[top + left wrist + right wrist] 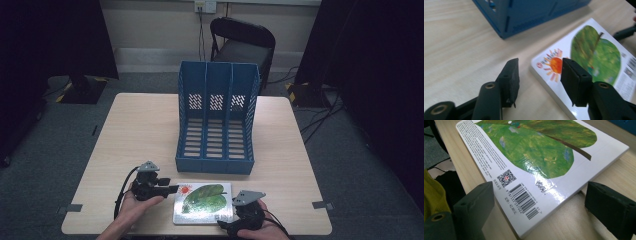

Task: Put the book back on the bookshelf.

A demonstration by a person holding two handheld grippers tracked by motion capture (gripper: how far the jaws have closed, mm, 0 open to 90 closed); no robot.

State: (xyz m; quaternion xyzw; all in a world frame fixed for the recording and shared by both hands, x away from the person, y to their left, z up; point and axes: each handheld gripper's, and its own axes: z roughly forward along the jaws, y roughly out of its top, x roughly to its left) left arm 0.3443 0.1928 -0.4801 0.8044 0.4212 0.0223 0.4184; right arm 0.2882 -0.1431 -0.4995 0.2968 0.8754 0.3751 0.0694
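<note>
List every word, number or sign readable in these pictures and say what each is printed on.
"CARLE": handwritten-style signature on the book cover, under the green leaf.
Barcode and QR code on the same cover: the digits beside the barcode are too small to read surely.
Block of small print along the cover's edge: too small to read.
Round red mark beside the sun on the cover: blurred.
Blue file rack: no lettering visible.

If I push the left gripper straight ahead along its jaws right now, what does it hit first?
Most likely the book: the left gripper stands open, its jaws straddling the book's sun-printed corner edge. Straight on, that edge slides between them. The blue file rack lies farther off to the side.
</note>
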